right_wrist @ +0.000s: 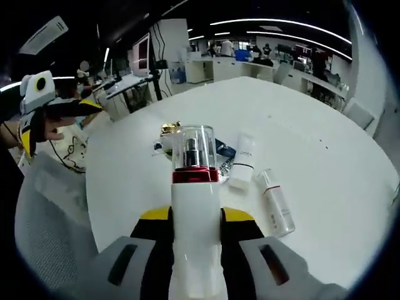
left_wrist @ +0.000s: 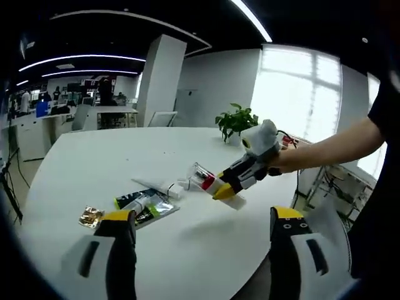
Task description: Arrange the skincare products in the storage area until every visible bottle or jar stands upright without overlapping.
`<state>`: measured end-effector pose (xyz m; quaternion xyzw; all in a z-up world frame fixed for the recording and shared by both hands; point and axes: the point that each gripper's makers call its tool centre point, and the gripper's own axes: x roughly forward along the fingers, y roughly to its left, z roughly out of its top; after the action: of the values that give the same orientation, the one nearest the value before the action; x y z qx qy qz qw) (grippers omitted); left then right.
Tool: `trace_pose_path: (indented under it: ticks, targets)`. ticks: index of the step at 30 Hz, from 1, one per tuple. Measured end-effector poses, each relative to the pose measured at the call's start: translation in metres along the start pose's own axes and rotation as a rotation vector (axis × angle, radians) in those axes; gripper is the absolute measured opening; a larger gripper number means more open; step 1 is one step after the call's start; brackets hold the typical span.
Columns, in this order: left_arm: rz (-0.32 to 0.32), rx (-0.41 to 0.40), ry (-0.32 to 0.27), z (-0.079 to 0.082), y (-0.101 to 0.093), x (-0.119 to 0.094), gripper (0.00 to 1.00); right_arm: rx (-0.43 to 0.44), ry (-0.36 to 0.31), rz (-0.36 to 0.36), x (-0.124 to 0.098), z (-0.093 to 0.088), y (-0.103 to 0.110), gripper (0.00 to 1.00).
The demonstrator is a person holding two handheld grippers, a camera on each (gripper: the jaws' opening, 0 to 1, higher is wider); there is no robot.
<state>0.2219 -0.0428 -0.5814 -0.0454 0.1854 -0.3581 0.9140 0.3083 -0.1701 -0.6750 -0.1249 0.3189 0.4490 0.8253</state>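
While my right hand-held gripper (right_wrist: 195,228) pinches the white pump bottle (right_wrist: 194,206) by its body, its red collar and clear cap point away from me above the bench (right_wrist: 325,156). My left hand-held gripper (left_wrist: 203,234) is spread, holding nothing. Beyond the bottle lie a white tube (right_wrist: 243,161), a clear-capped slim bottle (right_wrist: 275,201), and a green sachet (left_wrist: 145,204).

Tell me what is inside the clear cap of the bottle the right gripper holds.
Inside the clear cap a silver pump nozzle stands above a red collar. The white bottle is opaque, so its contents are hidden.
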Motion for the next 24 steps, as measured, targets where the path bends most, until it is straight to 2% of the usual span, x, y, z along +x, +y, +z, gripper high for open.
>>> trace_pose_path:
  ticks: [4, 7, 11, 13, 19, 24]
  targets:
    - [-0.019, 0.001, 0.01, 0.004, -0.005, 0.005, 0.81, 0.017, -0.042, 0.037, -0.007, 0.005, 0.009, 0.27]
    - [0.01, 0.019, 0.014, 0.014, -0.002, 0.011, 0.81, 0.009, -0.06, 0.068, -0.014, 0.01, 0.016, 0.27]
    - [0.038, -0.019, -0.024, 0.03, -0.001, 0.014, 0.8, -0.008, -0.07, 0.089, -0.016, 0.014, 0.017, 0.27]
    - [0.045, -0.016, -0.036, 0.038, -0.007, 0.019, 0.8, -0.006, -0.08, 0.092, -0.018, 0.015, 0.016, 0.27]
    - [0.049, -0.035, -0.052, 0.044, -0.02, 0.034, 0.79, 0.017, -0.105, 0.108, -0.019, 0.016, 0.015, 0.27]
    - [0.038, -0.066, -0.065, 0.048, -0.031, 0.051, 0.79, 0.049, -0.168, 0.117, -0.028, 0.024, 0.013, 0.27]
